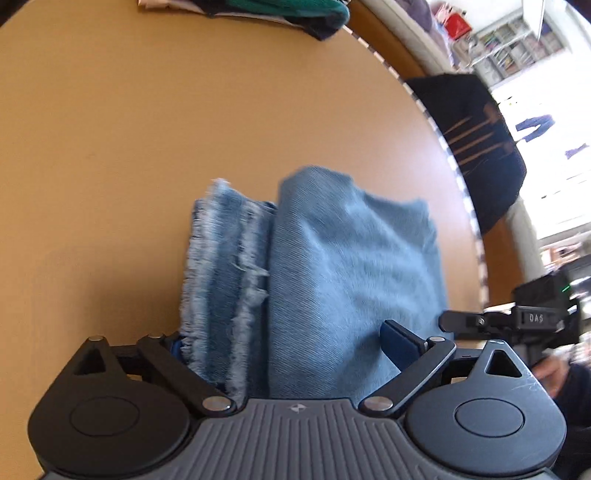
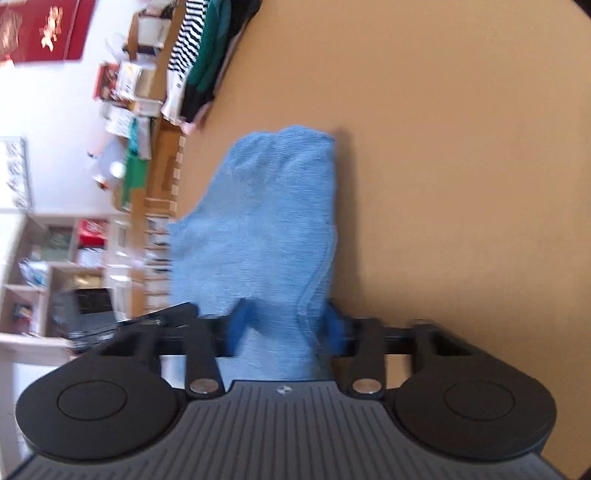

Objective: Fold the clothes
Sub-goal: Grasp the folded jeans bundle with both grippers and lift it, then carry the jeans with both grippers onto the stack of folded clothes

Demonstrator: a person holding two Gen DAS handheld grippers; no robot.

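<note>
- Denim garment (image 1: 332, 266), light blue with frayed hems, lies on the tan tabletop (image 1: 110, 147) in the lower middle of the left wrist view, already doubled into thick layers.
- We see the left hand-held gripper (image 1: 288, 343) with its jaws wide apart; the cloth sits between them, but the blue pad at the right does not seem to press on it, so we judge nothing is clamped there.
- In the right wrist view the same garment (image 2: 258, 229) rises from the lower middle towards the centre, and the right hand-held gripper (image 2: 286, 328) has its two blue pads on both sides of a bunched fold. The picture is blurred, but the pads seem to pinch the cloth.
- We think this hold on the fold edge is there so the layers stay together while the fold is laid down.
- Other clothes (image 1: 280, 11) are stacked at the top edge of the left view, well apart, probably so that the working area stays free.
- A dark garment (image 1: 476, 147) hangs over the tabletop edge at the upper right.
</note>
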